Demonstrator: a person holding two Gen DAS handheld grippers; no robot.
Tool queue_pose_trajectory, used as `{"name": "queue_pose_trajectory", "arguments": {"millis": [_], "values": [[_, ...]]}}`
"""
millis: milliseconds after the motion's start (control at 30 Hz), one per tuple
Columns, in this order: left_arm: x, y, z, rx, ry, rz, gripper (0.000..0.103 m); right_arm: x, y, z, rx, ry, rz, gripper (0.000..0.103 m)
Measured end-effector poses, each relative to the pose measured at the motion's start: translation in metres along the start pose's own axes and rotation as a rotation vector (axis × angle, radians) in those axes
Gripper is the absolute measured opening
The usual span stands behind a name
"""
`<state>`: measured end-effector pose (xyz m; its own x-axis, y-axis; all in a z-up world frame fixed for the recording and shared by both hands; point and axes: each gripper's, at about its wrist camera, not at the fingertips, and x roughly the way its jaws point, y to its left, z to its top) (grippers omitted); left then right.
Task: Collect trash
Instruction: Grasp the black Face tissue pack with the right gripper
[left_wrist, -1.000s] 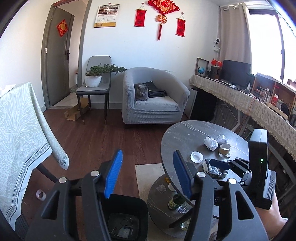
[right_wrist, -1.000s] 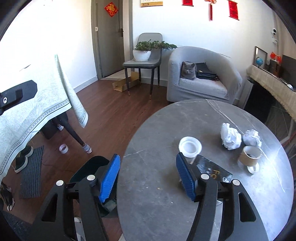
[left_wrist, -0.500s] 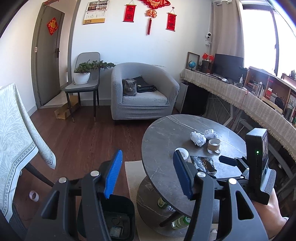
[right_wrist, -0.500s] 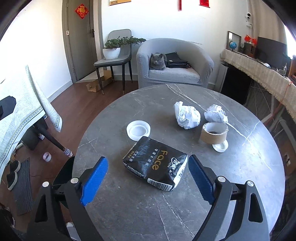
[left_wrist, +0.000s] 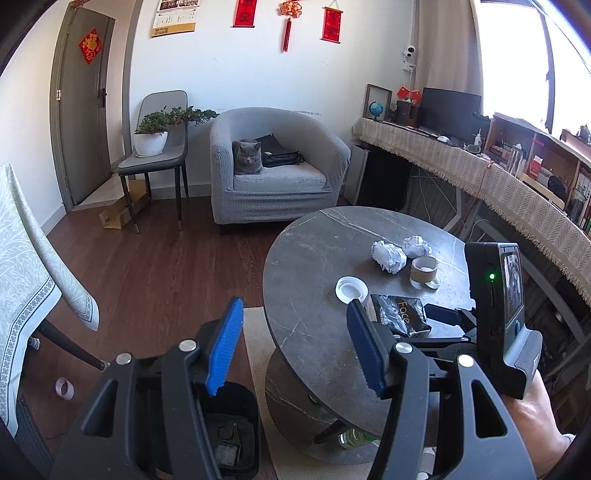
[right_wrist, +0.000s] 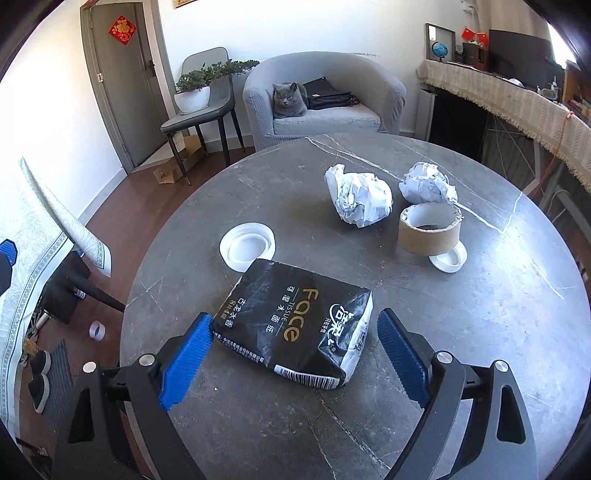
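left wrist cam sits off the edge of the round table, looking across the room and down past its own fingers at the floor and bin. right wrist cam hangs close over the tabletop, tilted steeply down. both catch the black tissue pack, paper balls, the armchair and door.

Bright daylight from the blown-out window at upper right. Sharp focus throughout, no motion blur. Pale sheen across the worktop. Strong fisheye bending, with dark vignette at the corners.
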<state>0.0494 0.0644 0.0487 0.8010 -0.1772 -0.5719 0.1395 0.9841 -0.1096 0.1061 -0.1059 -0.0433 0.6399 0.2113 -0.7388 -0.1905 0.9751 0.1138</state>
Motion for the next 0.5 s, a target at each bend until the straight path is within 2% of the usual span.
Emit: {"name": "queue_pose_trajectory", "arguments": {"millis": [200, 233, 500], "values": [[0.012, -0.003, 0.0, 0.002, 0.028, -0.007, 0.062, 0.005, 0.002, 0.006, -0.023, 0.02, -0.004, 0.09], [0.014, -0.004, 0.0, 0.002, 0.033, -0.007, 0.062, 0.005, 0.002, 0.007, -0.032, 0.02, -0.015, 0.084], [0.031, -0.011, 0.0, 0.004, 0.056, -0.011, 0.062, -0.001, -0.012, 0.008, -0.031, 0.027, 0.029, 0.076]]}}
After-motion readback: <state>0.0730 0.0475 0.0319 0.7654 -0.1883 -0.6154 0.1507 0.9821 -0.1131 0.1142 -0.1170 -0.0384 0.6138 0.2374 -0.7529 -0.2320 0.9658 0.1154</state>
